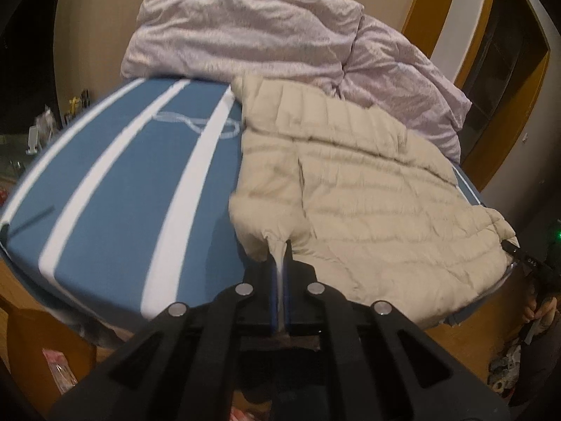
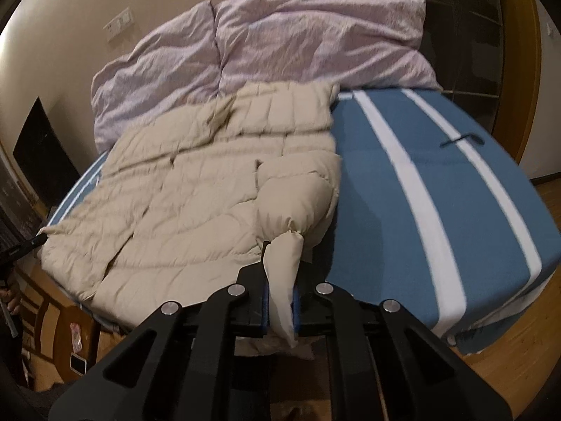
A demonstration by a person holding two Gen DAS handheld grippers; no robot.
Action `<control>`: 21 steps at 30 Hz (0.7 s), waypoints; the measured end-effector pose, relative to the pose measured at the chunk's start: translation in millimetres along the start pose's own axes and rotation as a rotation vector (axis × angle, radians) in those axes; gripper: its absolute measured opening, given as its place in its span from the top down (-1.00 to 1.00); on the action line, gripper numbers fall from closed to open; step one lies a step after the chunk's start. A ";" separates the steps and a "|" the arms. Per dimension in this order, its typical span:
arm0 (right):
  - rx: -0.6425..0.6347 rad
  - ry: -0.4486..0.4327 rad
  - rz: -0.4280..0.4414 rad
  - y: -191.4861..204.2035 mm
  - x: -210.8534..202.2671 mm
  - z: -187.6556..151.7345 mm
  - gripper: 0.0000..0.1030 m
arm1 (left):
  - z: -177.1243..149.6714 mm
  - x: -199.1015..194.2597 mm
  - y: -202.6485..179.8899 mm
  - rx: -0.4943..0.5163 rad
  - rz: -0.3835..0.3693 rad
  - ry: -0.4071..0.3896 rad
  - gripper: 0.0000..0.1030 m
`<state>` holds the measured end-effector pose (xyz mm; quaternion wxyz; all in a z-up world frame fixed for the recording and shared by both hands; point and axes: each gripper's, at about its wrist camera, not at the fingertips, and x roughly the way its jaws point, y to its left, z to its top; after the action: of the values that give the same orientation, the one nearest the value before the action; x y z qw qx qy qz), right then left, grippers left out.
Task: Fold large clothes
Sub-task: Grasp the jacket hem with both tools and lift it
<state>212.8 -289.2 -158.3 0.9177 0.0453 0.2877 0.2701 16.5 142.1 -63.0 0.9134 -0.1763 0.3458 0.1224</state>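
A beige quilted down jacket [image 1: 368,182] [image 2: 182,189] lies spread on a blue bed cover with white stripes [image 1: 115,182] [image 2: 403,182]. My left gripper [image 1: 279,249] is shut on the jacket's near left corner, and a thin fold of fabric runs down between its blue pads. My right gripper [image 2: 280,263] is shut on the near right corner, where a puffy bunch of fabric bulges above the jaws and a flap hangs below them. Each wrist view shows the other gripper's tip at the jacket's far corner.
A crumpled lilac duvet [image 1: 245,31] [image 2: 280,42] is heaped at the head of the bed, touching the jacket's far end. Wooden floor and a wooden bed frame lie below. A phone [image 2: 78,363] rests low at the left. A hand [image 1: 540,308] shows at the right edge.
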 end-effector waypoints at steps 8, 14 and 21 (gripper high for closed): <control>0.034 -0.061 -0.027 0.4 18.2 53.4 0.83 | 53.0 9.9 -13.4 0.019 0.043 -0.061 0.95; 0.088 -0.106 -0.022 1.9 40.3 98.2 0.83 | 97.9 30.2 -14.4 -0.015 0.055 -0.098 0.95; 0.140 -0.119 -0.029 -2.1 77.1 142.0 0.83 | 146.6 67.6 -13.2 -0.046 0.069 -0.110 0.95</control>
<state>345.4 -240.5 -79.8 0.9316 0.1212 0.2517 0.2326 156.8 196.6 -3.1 0.9220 -0.1782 0.2981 0.1710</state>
